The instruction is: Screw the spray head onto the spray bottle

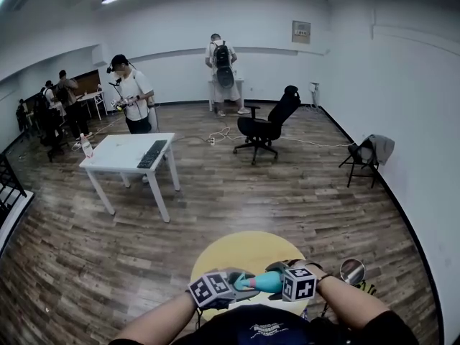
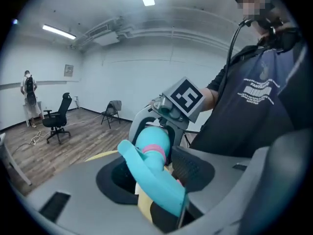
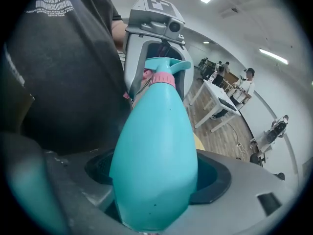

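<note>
While right hand-held gripper (image 3: pixel 155 180) clamps teal bottle (image 3: pixel 154 141), left one (image 2: pixel 157 179) grips its pink-collared head (image 2: pixel 146 161).

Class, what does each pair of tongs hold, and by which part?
Right tongs: turquoise spray bottle, by its wide body. Left tongs: spray head, by its trigger.

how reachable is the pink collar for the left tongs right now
Probably yes: the left tongs grip the spray head, and the pink collar sits just past them, uncovered. The right tongs hold the spray bottle by its body, clear of it.
</note>
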A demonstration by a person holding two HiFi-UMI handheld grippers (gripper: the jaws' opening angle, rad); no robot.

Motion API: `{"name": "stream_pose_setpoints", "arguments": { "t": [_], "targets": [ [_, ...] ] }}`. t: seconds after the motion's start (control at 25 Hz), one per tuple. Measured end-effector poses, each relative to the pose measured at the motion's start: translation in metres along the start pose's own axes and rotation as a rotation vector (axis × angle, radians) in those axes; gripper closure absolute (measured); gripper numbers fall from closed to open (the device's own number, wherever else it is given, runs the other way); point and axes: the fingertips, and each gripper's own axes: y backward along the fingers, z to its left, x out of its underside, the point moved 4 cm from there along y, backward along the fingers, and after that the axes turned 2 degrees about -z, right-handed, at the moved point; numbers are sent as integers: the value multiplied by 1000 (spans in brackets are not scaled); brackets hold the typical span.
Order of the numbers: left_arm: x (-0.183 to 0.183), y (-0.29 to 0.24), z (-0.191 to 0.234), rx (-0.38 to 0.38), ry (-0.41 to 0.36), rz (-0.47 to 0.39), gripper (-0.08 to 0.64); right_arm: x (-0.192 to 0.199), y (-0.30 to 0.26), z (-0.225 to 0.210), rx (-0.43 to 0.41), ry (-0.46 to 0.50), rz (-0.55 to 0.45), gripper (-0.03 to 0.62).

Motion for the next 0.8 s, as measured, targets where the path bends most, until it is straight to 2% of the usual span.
{"name": "stream_pose_setpoints", "arguments": {
  "t": [0.08,0.16,0.24,0.36,0.4,0.44,0.52,0.6,0.64,0.68,0.76,0.8],
  "targets": [
    [0,2,2,-10,0,0,337,-3,0,-4,3,3,-7,167],
    [-4,5,8,-25,58,-54,337,-3,0,-10,13,-1,-20,169],
    [-8,16,16,-31,189,-196,309,-1,1,-13,10,-44,-62,169],
    [-8,56,40,-28,477,-501,228,12,5,-11,1,-188,-151,168],
    [-5,70,50,-35,553,-580,217,18,7,-11,3,-231,-172,167],
    [-1,82,58,-43,606,-631,194,25,9,-12,9,-259,-179,167],
    [3,94,67,-54,648,-659,160,35,10,-12,22,-265,-160,166],
    [1,85,61,-32,615,-612,152,33,9,-13,27,-222,-132,166],
    [-3,72,54,-10,569,-557,152,25,8,-14,28,-187,-123,166],
    [-6,56,44,12,501,-482,152,15,7,-15,28,-146,-110,166],
    [-11,22,26,22,316,-304,165,0,3,-16,33,-51,-57,166],
    [-11,10,20,-3,218,-222,286,-2,1,-17,38,-11,-18,167]
  ]
}}
